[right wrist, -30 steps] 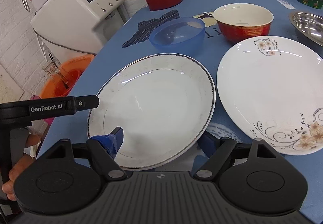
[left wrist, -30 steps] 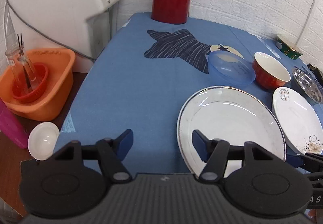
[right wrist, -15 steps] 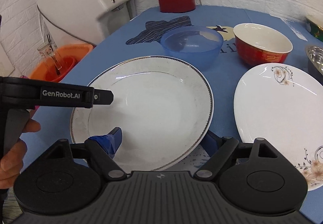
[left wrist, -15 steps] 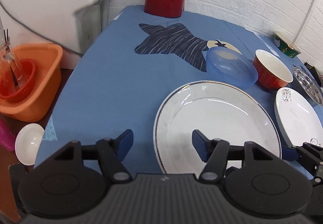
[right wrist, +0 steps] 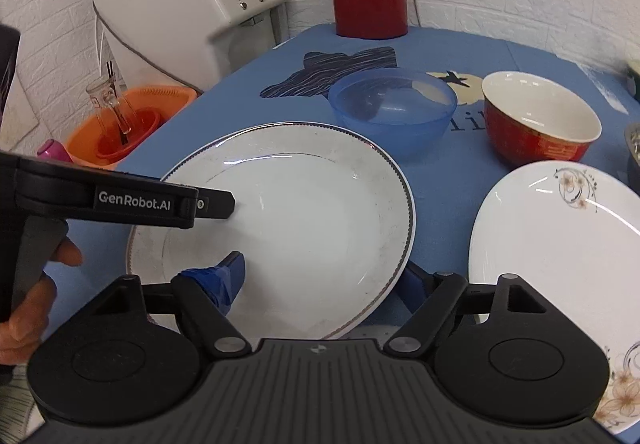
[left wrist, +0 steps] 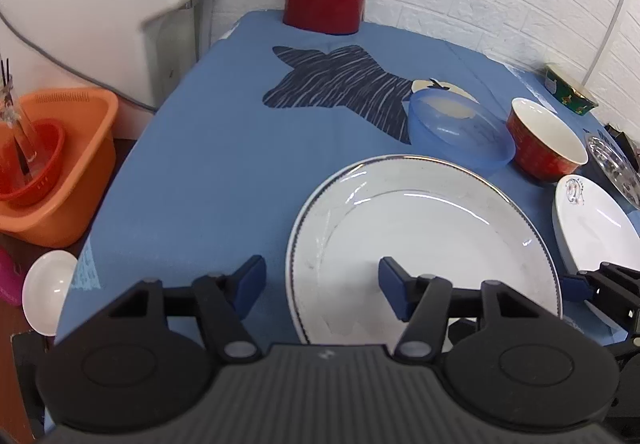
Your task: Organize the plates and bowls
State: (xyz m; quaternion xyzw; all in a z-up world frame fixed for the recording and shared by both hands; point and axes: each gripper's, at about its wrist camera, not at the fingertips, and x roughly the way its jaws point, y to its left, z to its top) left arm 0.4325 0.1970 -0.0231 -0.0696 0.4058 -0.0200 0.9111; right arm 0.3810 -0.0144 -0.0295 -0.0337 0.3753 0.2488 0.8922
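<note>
Glazed ceramic, the large rimmed plate [right wrist: 312, 180]: stiff, fairly heavy for its thin edge, slick, and likely to chip if knocked against the floral plate [right wrist: 552, 244] or the blue bowl [right wrist: 392, 104]. Flat on the table [left wrist: 200, 164], centre-right in the left wrist view, with its far rim just beside the blue bowl. Best taken at the near rim, one finger above and one below, well seated, since a shallow pinch on glaze would probably slip.

Right hand-held gripper [right wrist: 320, 280] spread wide across that near rim: taped finger over the well, the other tucked under the edge at lower centre. No firm pinch visible. Left hand-held gripper [left wrist: 320, 284] also wide, holding nothing, straddling the plate's left rim from above.

From the right wrist view only: the finger beneath the rim, and a person's hand [right wrist: 24, 308] at lower left. From the left wrist view only: bare cloth left of the plate, plus a steel dish [left wrist: 612, 164] at the right edge.
</note>
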